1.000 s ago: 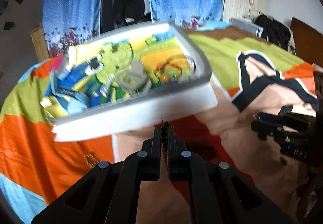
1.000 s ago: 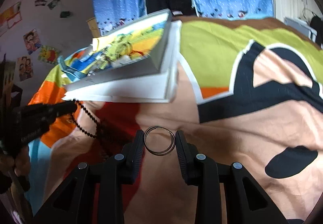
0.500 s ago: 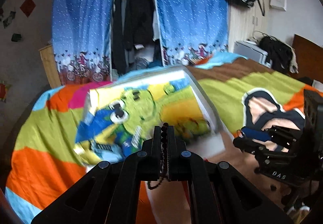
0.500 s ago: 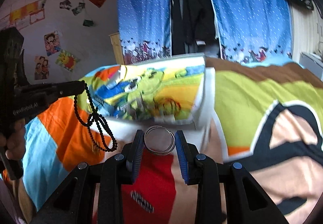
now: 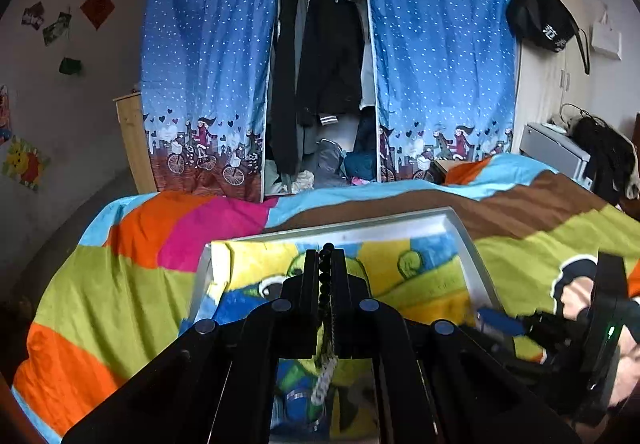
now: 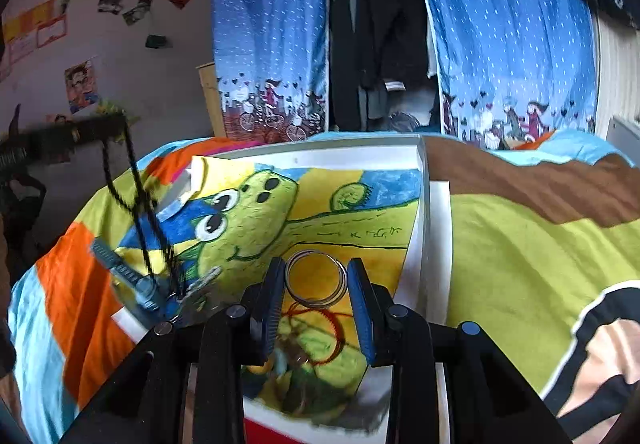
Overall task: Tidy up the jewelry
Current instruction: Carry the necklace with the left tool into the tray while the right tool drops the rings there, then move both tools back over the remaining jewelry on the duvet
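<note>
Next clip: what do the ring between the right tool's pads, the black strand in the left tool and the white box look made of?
Ring: thin stacked loops, silvery and shiny, so probably metal wire.
Black strand: a string of small round dark beads with a dull gloss; plastic, glass or stone cannot be told.
White box: thick matte white walls, looks like foam or stiff card; its floor carries a colourful cartoon drawing.

Bead string (image 5: 325,276): small black beads, glossy.
Ring (image 6: 316,280): thin bright metal, polished, several coils.
Tray (image 6: 434,228): white walls, smooth, matt; floor lined with paper drawing (image 6: 304,211), crayon-like, rough strokes.
Bedspread (image 6: 520,244): soft cloth, matt, slightly fuzzy.
Right gripper (image 6: 316,294): matt black plastic, blue ribbed pads.
Curtain (image 5: 208,55): thin printed cloth.
</note>
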Motion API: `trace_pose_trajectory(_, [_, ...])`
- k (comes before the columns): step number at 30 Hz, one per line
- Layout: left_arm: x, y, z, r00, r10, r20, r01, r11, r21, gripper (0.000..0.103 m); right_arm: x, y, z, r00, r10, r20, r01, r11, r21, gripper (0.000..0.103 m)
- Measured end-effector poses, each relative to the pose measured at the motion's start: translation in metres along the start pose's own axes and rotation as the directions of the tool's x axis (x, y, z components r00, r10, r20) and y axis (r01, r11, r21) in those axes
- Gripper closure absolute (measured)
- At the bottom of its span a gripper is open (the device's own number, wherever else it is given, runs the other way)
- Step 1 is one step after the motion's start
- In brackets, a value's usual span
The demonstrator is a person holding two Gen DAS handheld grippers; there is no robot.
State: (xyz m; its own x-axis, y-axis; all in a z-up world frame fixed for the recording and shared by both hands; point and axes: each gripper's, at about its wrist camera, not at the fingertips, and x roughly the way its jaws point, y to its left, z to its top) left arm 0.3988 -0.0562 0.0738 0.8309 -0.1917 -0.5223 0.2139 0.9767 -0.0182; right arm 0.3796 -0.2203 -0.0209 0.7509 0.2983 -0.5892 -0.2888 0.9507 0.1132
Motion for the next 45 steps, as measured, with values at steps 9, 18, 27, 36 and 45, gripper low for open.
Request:
trace_pose_trajectory(9, [0.049,0.010,-0.034,0.989,-0.035,-0.143,0.024,0.996,-0.080,0.100,0.032,-0.005,-0.010,0.998,-0.018,-0.063,0.018,1.000,-0.007,0.072])
trace_pose_trajectory(18, [0.053,0.014,-0.062,0.961,-0.079,-0.264,0.044,0.990,-0.138,0.099,0.024,0.001,-0.015,0.996,-0.060,-0.060,0.055,0.996,-0.069,0.052])
trace_pose_trajectory(27, [-0.003,0.017,-0.061,0.983,-0.057,-0.175,0.022,0.980,-0.198,0.044,-0.029,0.008,-0.008,0.997,-0.078,0.028,0.080,0.995,-0.060,0.023])
trace_pose_trajectory(36, [-0.095,0.009,-0.068,0.999,0.013,-0.040,-0.021,0.979,-0.204,0.006,-0.106,0.029,-0.011,0.987,-0.090,0.134,0.095,0.995,-0.030,0.004])
trace_pose_trajectory(45, [-0.197,0.009,-0.093,0.995,0.058,0.076,-0.041,0.979,-0.201,0.003,-0.188,0.072,-0.031,0.965,-0.125,0.232,0.135,0.991,-0.026,0.000])
